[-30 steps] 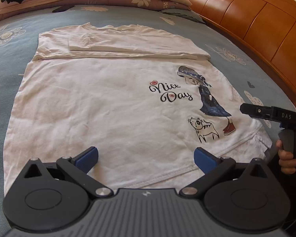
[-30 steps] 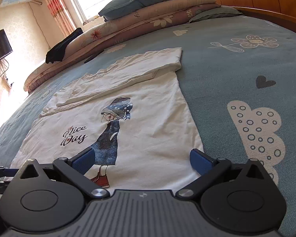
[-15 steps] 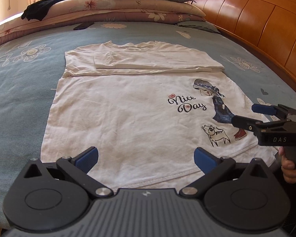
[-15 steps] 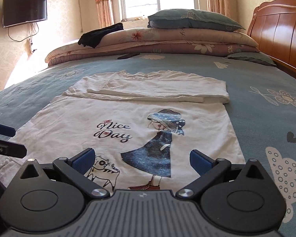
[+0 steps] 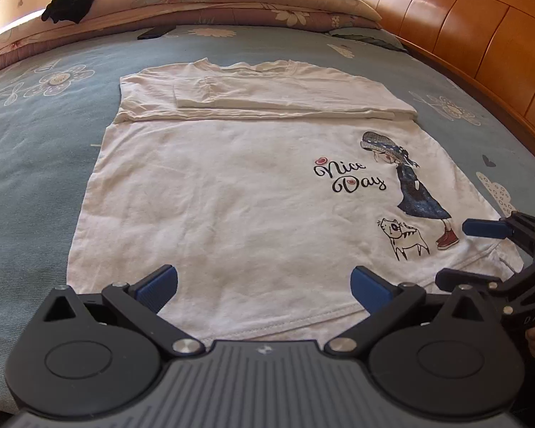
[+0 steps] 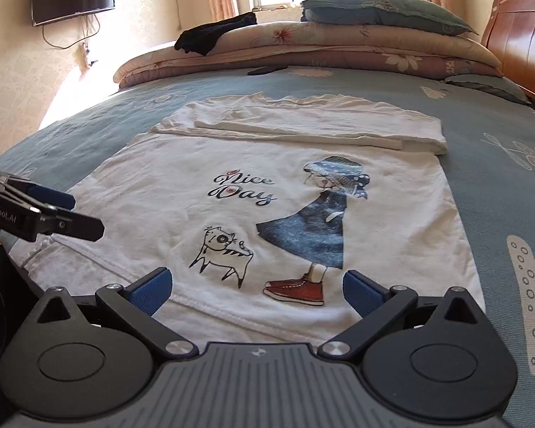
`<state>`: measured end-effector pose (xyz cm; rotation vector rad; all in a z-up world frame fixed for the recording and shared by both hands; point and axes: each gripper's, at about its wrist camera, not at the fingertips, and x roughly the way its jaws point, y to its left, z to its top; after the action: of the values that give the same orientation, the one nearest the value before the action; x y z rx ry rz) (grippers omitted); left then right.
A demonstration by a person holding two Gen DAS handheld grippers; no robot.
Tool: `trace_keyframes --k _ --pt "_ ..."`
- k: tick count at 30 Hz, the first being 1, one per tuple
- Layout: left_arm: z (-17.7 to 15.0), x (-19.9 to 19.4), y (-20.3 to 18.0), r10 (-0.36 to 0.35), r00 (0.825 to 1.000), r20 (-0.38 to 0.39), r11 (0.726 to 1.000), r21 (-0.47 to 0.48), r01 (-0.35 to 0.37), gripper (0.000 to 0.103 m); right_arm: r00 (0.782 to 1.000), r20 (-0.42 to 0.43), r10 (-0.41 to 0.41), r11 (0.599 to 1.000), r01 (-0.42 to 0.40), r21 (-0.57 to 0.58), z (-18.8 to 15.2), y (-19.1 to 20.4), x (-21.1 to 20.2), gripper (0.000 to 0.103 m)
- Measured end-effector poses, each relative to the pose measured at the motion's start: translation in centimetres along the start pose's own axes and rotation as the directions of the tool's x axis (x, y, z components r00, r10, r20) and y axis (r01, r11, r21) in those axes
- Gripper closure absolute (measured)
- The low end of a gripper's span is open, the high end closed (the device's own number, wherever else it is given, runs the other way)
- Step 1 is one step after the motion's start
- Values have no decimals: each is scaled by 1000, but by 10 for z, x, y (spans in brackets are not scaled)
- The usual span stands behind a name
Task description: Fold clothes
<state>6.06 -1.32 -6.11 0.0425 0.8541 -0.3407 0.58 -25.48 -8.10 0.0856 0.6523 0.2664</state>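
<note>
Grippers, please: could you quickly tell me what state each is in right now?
Left gripper: open, holding nothing, over the shirt hem.
Right gripper: open, holding nothing.

White tee (image 5: pixel 232 192) spread flat on the bed, print side up: girl in a blue dress, little cat, "Nice Day" lettering. Sleeves folded in across the top, hem nearest the cameras

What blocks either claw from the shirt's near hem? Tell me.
Nothing visible. The left claw and right claw, both open, hang just above the white shirt at its near hem, with only bare fabric under them.
</note>
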Motion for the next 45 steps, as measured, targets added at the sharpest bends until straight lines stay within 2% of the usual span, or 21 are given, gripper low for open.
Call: trace_keyframes --k 4,7,9,12,16,20,23,26,28,30,32,36,41,45 --pt "-5 15 -6 -25 999 -48 1000 -5 25 1 999 4 -54 991 53 125 4 -21 3 0" --pt "-17 11 -5 -45 999 -20 999 -13 45 1 996 -16 -87 991 89 102 1 -20 8 0" --pt "-17 8 -3 -69 997 -41 997 13 70 1 993 -28 -111 990 113 82 -1 -19 11 0" --pt "1 5 13 -89 994 -62 996 -20 88 1 986 -41 -159 987 159 0 -2 -9 17 0" --pt "49 11 49 -30 999 23 995 -92 32 1 979 -46 -197 979 194 -65 -4 -3 22 0" --pt "89 41 83 -55 998 25 975 -216 59 1 979 -42 -197 979 195 -59 -3 -6 22 0" --pt "99 68 100 -79 997 -19 957 -281 70 1 979 -47 -201 978 198 -60 -1 -6 23 0" --pt "92 78 117 -71 996 -50 938 -344 50 1 978 -55 -202 978 198 -61 1 -6 23 0" --pt "87 74 126 -71 997 -43 932 -358 51 1 977 -63 -202 978 198 -60 2 -7 23 0" --pt "90 68 132 -33 998 -58 931 -364 9 1 976 -67 -205 978 201 -58 3 -7 24 0" --pt "99 62 136 -17 999 -38 937 -349 3 1 975 -68 -209 977 206 -58 4 -7 25 0" --pt "132 70 140 -80 997 5 924 -374 76 1 975 -69 -211 976 207 -60 4 -7 28 0" --pt "149 110 137 -132 990 -42 906 -411 103 1 976 -64 -207 977 204 -60 4 -7 28 0" --pt "150 125 143 -34 998 -60 917 -399 8 1 977 -64 -205 978 201 -63 4 -7 29 0"
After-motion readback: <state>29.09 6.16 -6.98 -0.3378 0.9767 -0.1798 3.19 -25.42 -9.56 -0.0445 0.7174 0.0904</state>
